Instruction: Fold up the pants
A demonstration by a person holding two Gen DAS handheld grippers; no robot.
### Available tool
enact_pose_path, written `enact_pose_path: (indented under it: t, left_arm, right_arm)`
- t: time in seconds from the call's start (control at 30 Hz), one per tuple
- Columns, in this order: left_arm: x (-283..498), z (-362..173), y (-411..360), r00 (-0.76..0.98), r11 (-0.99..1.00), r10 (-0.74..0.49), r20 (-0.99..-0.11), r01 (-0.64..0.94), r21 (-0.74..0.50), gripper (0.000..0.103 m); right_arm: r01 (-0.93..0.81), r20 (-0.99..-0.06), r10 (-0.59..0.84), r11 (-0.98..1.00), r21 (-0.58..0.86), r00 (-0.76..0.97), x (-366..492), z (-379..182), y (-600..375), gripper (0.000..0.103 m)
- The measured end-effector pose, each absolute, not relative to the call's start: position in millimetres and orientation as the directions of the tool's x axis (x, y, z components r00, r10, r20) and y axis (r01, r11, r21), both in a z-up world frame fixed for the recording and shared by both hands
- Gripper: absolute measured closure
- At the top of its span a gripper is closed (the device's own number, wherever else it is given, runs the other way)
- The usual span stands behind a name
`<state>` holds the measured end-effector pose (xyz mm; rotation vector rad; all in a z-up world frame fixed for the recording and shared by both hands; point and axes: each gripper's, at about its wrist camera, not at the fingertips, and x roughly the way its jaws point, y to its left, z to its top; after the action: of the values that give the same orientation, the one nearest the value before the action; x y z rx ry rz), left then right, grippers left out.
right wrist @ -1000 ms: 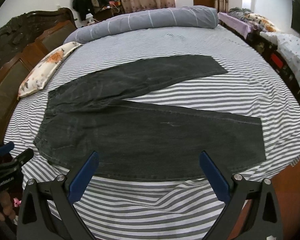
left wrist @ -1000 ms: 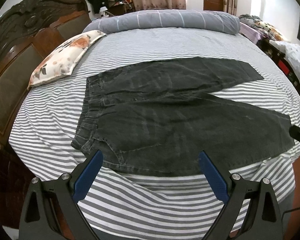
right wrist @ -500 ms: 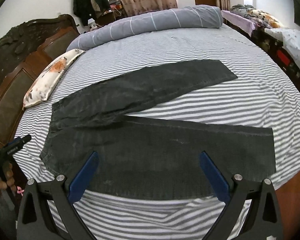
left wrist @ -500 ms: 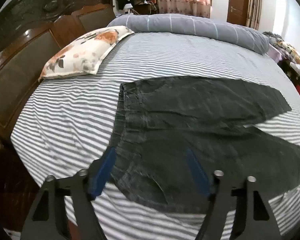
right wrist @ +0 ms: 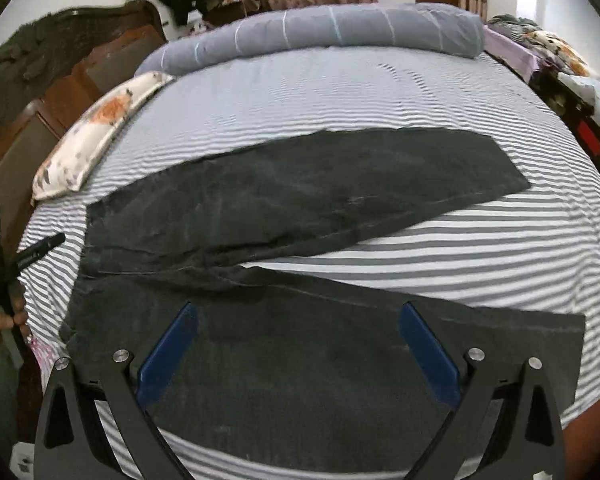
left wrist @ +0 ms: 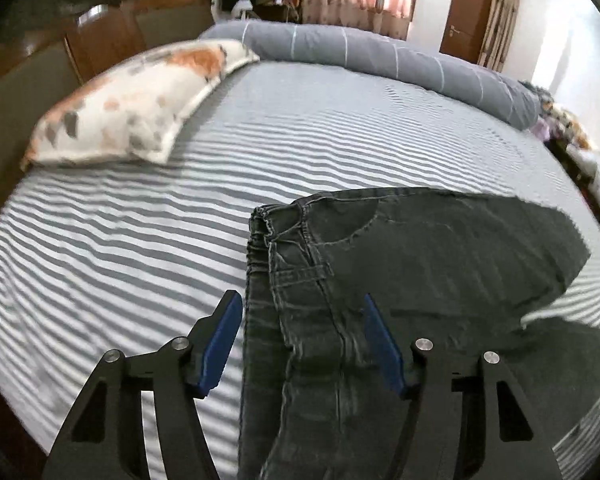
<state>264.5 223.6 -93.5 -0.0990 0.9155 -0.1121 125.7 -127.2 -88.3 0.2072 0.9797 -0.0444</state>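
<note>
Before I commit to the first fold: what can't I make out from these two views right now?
- Left wrist view: the near waistband corner of the pants runs off the bottom edge, below the left gripper.
- Right wrist view: the near leg's lower edge sits behind the right gripper.
- Both views: motion blur smears the floral pillow.

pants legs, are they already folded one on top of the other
No, the two legs of the pants lie spread apart on the striped sheet.

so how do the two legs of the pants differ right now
The far leg angles away across the striped sheet with nothing over it. The near leg lies along the bed's front edge, under the open right tongs. Both are dark denim, flat and unfolded.
</note>
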Motion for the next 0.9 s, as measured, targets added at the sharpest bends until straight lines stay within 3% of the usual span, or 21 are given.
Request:
enact_pose_path:
  t: [0.17, 0.57, 0.9]
  left_arm:
    - [291.5, -115.4, 228.6, 0.574, 0.970, -0.233, -0.785, 0.076, -0.232, 0.062]
    - [349.8, -153.9, 231.7, 0.536, 0.959, -0.255, -0.805, 0.031, -0.283, 0.063]
    - [324.5, -154.4, 244.1, 0.518, 0.958, -0.261, -0.814, 0.037, -0.284, 0.063]
  right_arm:
    - [0.095, -0.846, 0.070, 0.985, 0.141, 0.528, 155.5, -110.5, -112.4, 0.003]
    - [0.006, -0.860, 0.087, 0.994, 0.105, 0.503, 225.8, -139.9, -89.8, 0.003]
    - [-0.067, -0.829, 0.081, 0.996, 0.053, 0.554, 283.3, -135.9, -81.9, 0.003]
